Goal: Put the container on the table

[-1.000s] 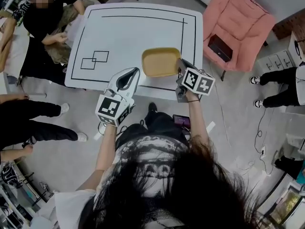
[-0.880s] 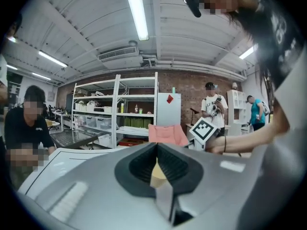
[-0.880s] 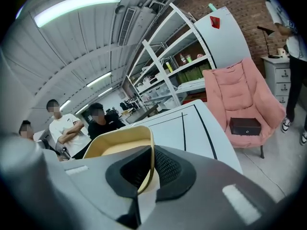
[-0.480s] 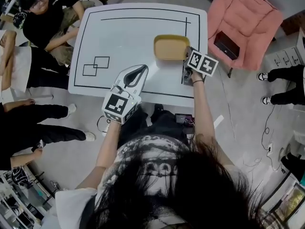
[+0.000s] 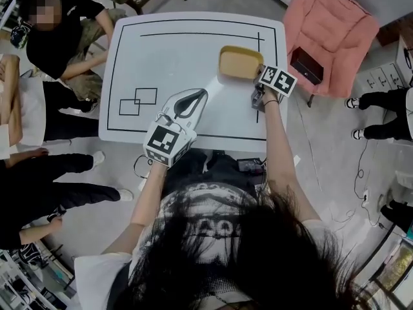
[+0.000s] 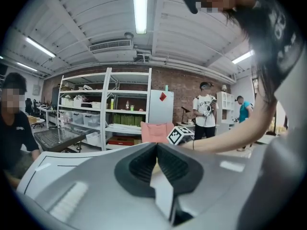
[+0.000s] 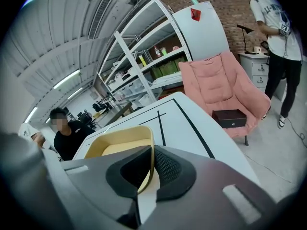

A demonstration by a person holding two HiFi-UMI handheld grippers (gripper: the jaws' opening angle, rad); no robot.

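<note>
Closest to us, our left gripper (image 6: 156, 147) hangs over the near edge of the table (image 5: 181, 57), about midway along that edge, and points toward the far side. Its fingers (image 6: 136, 164) are pressed together at the tips, and nothing is between them. Toward the near left corner we see two overlapping squares (image 5: 139, 101) drawn in black on the white top.

Farther out, our right arm reaches along the right edge. Our right gripper (image 7: 152, 150) is close to that edge and tilts downward. Its fingers pinch one side wall of the container (image 5: 239, 62), with one pad inside and the other outside. The container is a shallow yellow tub with rounded corners, open side up. It is in the far right part of the table, just inside the black line that runs along the right edge and short of the far right corner. We cannot tell whether its bottom rests on the top or hangs just above it.

Past the right edge stands a pink armchair (image 5: 329, 24) with a black box (image 5: 306, 64) on its seat. Beyond the far left corner a person in black (image 5: 64, 37) sits on the floor. Farthest back, white shelves (image 6: 105, 114) stand against a brick wall.
</note>
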